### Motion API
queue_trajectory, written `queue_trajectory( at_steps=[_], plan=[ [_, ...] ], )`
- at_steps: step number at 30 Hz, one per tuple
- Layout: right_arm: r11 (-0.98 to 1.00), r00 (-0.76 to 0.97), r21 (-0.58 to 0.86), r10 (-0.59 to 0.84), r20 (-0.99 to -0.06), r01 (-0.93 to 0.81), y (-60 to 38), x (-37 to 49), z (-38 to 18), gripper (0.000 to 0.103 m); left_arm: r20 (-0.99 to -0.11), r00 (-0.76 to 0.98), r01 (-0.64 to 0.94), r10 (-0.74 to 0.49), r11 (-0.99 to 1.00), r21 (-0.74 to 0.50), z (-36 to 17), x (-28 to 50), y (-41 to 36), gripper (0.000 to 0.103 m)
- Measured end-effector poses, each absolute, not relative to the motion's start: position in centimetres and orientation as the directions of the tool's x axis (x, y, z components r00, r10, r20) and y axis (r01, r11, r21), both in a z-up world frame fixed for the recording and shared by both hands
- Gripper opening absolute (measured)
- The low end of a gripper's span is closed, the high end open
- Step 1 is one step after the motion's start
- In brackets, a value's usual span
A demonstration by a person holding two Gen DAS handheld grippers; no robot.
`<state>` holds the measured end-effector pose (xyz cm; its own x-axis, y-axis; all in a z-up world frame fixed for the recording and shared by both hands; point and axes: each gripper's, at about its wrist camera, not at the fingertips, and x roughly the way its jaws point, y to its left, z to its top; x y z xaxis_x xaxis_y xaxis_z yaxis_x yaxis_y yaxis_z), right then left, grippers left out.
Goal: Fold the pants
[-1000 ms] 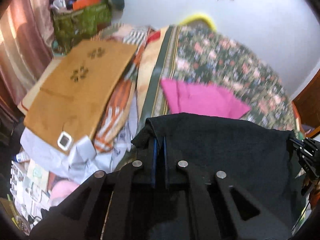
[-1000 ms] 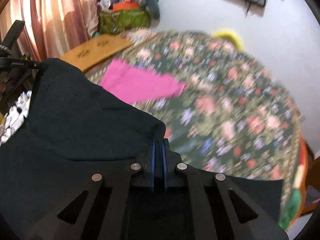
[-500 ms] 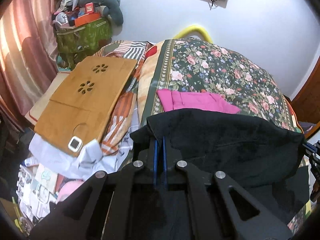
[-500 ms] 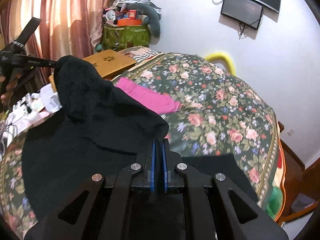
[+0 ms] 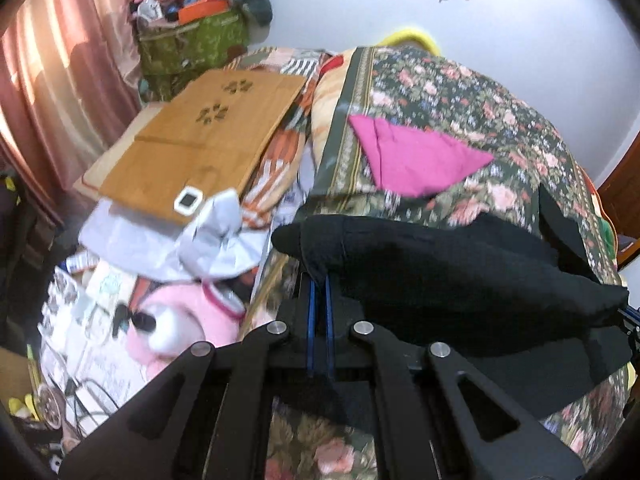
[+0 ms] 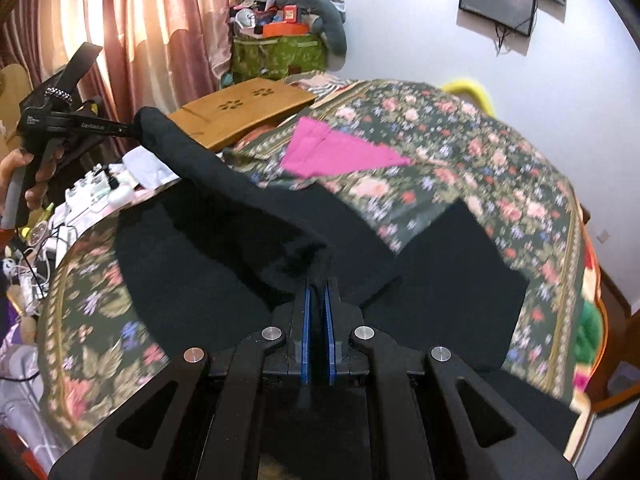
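Note:
Black pants (image 5: pixel 460 280) hang between my two grippers above a floral bedspread (image 5: pixel 460 92). My left gripper (image 5: pixel 319 292) is shut on one corner of the pants' edge. My right gripper (image 6: pixel 316 292) is shut on the other corner, and the pants (image 6: pixel 248 216) stretch from it up to the left gripper (image 6: pixel 124 130) at the left of the right wrist view. The lower part of the pants lies flat on the bedspread (image 6: pixel 460 140), with one leg (image 6: pixel 460 280) spread to the right.
A folded pink garment (image 5: pixel 416 156) lies on the bed beyond the pants, also in the right wrist view (image 6: pixel 340 152). A wooden lap table (image 5: pixel 200 144) and a cluttered green bag (image 5: pixel 188 40) sit at the left. Clutter fills the floor beside the bed (image 5: pixel 120 320).
Both grippers have dropped lower and pulled back toward the near bed edge with the pants' edge. The held fabric now sags closer to the bedspread, uncovering more of the pink garment.

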<state>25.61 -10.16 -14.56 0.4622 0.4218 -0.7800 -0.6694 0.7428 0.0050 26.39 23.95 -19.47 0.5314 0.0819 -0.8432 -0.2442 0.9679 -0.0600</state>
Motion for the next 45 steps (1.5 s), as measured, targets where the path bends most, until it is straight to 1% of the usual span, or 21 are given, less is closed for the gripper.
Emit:
queue_trajectory(
  at_steps=[3, 5, 10, 13, 16, 19, 21, 24, 25, 26, 27, 28, 29, 30, 32, 33, 34, 35, 36, 45],
  plan=[
    [0.745, 0.449, 0.016, 0.419, -0.789, -0.667, -9.9, 24.4, -15.4, 0.006, -0.863, 0.5, -0.263, 0.075, 0.962, -0.069, -21.2, 24.9, 24.6, 0.003],
    [0.753, 0.445, 0.024, 0.415, -0.794, -0.658, -9.8, 23.5, -16.2, 0.006, -0.877, 0.474, -0.278, 0.078, 0.958, -0.065, -22.7, 23.9, 24.9, 0.0],
    [0.767, 0.439, 0.035, 0.403, -0.803, -0.64, -9.8, 21.9, -17.7, 0.007, -0.914, 0.4, -0.313, 0.064, 0.947, -0.071, -26.7, 21.8, 25.3, 0.0],
    [0.769, 0.435, 0.045, 0.408, -0.803, -0.638, -10.0, 21.6, -17.4, 0.011, -0.928, 0.371, -0.321, 0.048, 0.944, -0.08, -28.3, 20.7, 25.2, 0.0],
    [0.767, 0.416, 0.071, 0.421, -0.806, -0.638, -10.5, 21.5, -16.9, 0.014, -0.927, 0.372, -0.319, 0.055, 0.945, -0.072, -28.2, 20.1, 24.7, 0.0],
    [0.761, 0.401, 0.077, 0.421, -0.813, -0.644, -11.2, 21.1, -16.3, 0.019, -0.911, 0.404, -0.31, 0.081, 0.949, -0.053, -26.5, 20.2, 24.1, 0.002],
    [0.762, 0.401, 0.076, 0.42, -0.814, -0.643, -12.0, 21.1, -15.7, 0.022, -0.897, 0.432, -0.299, 0.096, 0.953, -0.042, -25.0, 20.7, 23.6, 0.005],
    [0.787, 0.439, 0.082, 0.424, -0.792, -0.612, -13.5, 21.6, -14.6, 0.034, -0.869, 0.481, -0.282, 0.119, 0.959, -0.025, -22.3, 21.5, 22.7, 0.02],
    [0.797, 0.453, 0.088, 0.427, -0.782, -0.598, -14.1, 21.7, -14.1, 0.043, -0.857, 0.5, -0.271, 0.124, 0.962, -0.019, -21.4, 21.8, 22.3, 0.031],
    [0.805, 0.468, 0.092, 0.428, -0.773, -0.586, -14.6, 22.0, -13.6, 0.049, -0.847, 0.517, -0.263, 0.127, 0.965, -0.016, -20.8, 22.0, 22.0, 0.045],
    [0.813, 0.482, 0.091, 0.427, -0.765, -0.576, -15.1, 22.3, -13.2, 0.05, -0.832, 0.54, -0.254, 0.128, 0.967, -0.016, -20.0, 22.3, 21.5, 0.052],
    [0.821, 0.497, 0.085, 0.42, -0.759, -0.564, -15.4, 22.7, -12.8, 0.053, -0.816, 0.564, -0.246, 0.127, 0.969, -0.02, -19.1, 22.6, 21.0, 0.062],
    [0.83, 0.513, 0.075, 0.409, -0.755, -0.552, -15.7, 23.3, -12.4, 0.057, -0.803, 0.584, -0.236, 0.119, 0.971, -0.027, -18.4, 23.0, 20.5, 0.07],
    [0.839, 0.527, 0.065, 0.398, -0.751, -0.541, -16.0, 23.8, -12.1, 0.059, -0.795, 0.598, -0.22, 0.104, 0.975, -0.038, -17.8, 23.5, 20.0, 0.074],
    [0.857, 0.559, 0.046, 0.375, -0.74, -0.514, -16.5, 25.2, -11.7, 0.068, -0.782, 0.617, -0.199, 0.089, 0.979, -0.045, -17.0, 24.6, 19.1, 0.086],
    [0.864, 0.569, 0.042, 0.367, -0.736, -0.502, -16.6, 25.8, -11.5, 0.07, -0.777, 0.623, -0.196, 0.092, 0.98, -0.041, -16.7, 25.0, 18.7, 0.089],
    [0.87, 0.578, 0.04, 0.36, -0.732, -0.491, -16.7, 26.6, -11.5, 0.073, -0.77, 0.631, -0.192, 0.1, 0.981, -0.03, -16.3, 25.7, 18.2, 0.094],
    [0.874, 0.584, 0.039, 0.357, -0.729, -0.485, -16.9, 27.5, -11.5, 0.074, -0.765, 0.635, -0.189, 0.106, 0.982, -0.021, -16.0, 26.3, 17.7, 0.098],
    [0.875, 0.588, 0.038, 0.356, -0.727, -0.482, -17.1, 28.2, -11.5, 0.074, -0.761, 0.64, -0.184, 0.109, 0.983, -0.013, -15.8, 27.0, 17.3, 0.099],
    [0.874, 0.552, 0.047, 0.347, -0.759, -0.484, -15.6, 36.1, -14.5, 0.074, -0.787, 0.614, -0.131, 0.057, 0.991, -0.031, -17.4, 32.9, 14.7, 0.099]
  ],
)
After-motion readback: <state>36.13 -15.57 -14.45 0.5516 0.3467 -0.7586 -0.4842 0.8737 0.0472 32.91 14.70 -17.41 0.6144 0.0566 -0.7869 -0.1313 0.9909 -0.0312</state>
